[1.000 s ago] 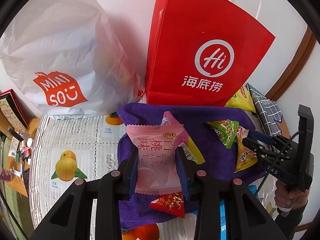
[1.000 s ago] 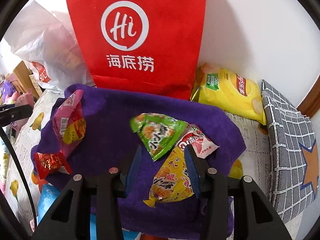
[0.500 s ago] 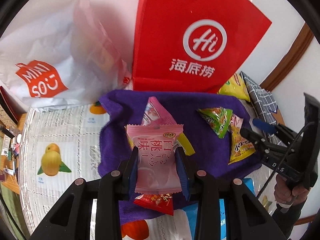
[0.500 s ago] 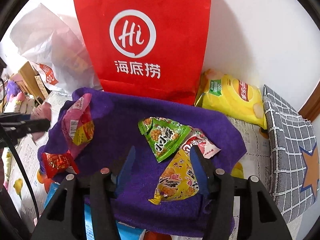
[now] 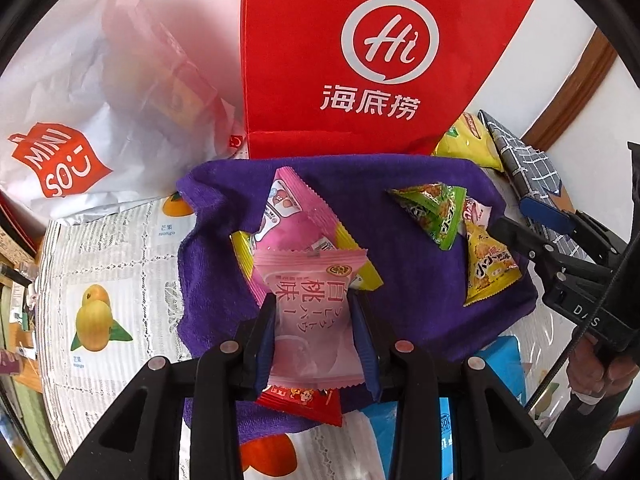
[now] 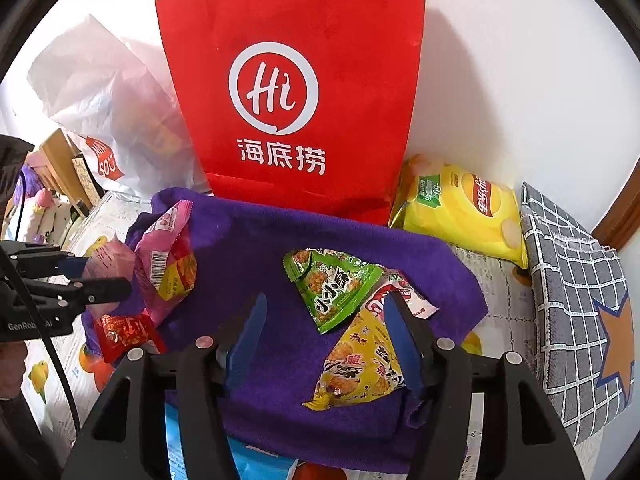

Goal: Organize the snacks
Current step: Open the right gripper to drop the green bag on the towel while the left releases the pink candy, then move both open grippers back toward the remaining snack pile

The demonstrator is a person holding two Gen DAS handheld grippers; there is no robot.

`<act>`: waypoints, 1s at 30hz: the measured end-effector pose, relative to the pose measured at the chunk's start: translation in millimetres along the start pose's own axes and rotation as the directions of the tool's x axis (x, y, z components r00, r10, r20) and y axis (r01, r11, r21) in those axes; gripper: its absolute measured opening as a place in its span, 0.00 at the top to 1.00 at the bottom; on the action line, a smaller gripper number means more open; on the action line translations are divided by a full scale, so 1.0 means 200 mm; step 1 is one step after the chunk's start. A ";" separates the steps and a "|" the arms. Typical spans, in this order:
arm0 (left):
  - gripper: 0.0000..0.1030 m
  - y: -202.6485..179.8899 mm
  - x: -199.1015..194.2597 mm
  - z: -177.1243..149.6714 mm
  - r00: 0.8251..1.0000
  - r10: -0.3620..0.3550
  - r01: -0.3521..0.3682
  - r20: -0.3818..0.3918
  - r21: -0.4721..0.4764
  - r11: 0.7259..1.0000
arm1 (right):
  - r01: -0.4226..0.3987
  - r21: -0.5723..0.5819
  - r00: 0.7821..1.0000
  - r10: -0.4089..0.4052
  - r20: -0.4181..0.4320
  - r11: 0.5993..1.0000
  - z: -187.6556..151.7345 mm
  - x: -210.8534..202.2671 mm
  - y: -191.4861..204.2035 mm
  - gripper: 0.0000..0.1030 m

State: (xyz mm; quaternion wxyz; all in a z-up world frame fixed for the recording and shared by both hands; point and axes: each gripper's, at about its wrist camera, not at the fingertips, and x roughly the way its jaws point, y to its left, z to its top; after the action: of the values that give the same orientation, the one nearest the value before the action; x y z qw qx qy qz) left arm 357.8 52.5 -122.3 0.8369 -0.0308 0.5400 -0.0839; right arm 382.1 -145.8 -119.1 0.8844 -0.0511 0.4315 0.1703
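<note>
Pink peach packet, pinched by your left gripper, may slip; your right gripper gapes empty.

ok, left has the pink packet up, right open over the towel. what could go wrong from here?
1. The left gripper pinches only the lower part of the pink peach packet; slick film might slip.
2. The right gripper straddles the yellow triangular packet, which overlaps the green packet; closing could drag both.
</note>
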 end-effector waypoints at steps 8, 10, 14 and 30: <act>0.61 0.01 0.01 0.00 1.000 0.016 -0.017 -0.008 -0.007 1.000 | 0.003 0.009 1.000 -0.003 -0.006 1.000 0.00 0.01 0.00 0.41; 0.52 0.01 0.01 0.00 1.000 0.018 -0.019 -0.004 -0.010 1.000 | 0.002 0.011 1.000 -0.002 -0.007 1.000 0.00 0.01 -0.01 0.41; 0.42 0.00 0.00 0.00 0.999 0.041 -0.041 0.012 0.000 0.999 | 0.002 0.011 1.000 -0.002 -0.008 1.000 0.00 0.01 -0.01 0.41; 0.34 -0.02 -0.10 0.01 0.995 0.070 -0.070 0.074 -0.008 0.998 | 0.020 0.061 1.000 -0.022 0.021 0.998 0.03 -0.06 0.02 0.28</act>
State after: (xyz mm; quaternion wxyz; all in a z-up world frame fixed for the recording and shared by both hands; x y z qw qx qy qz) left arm 351.1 51.5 -103.5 0.8586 -0.0170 0.5097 -0.0520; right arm 379.0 -144.3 -106.2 0.8920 -0.0267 0.4261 0.1484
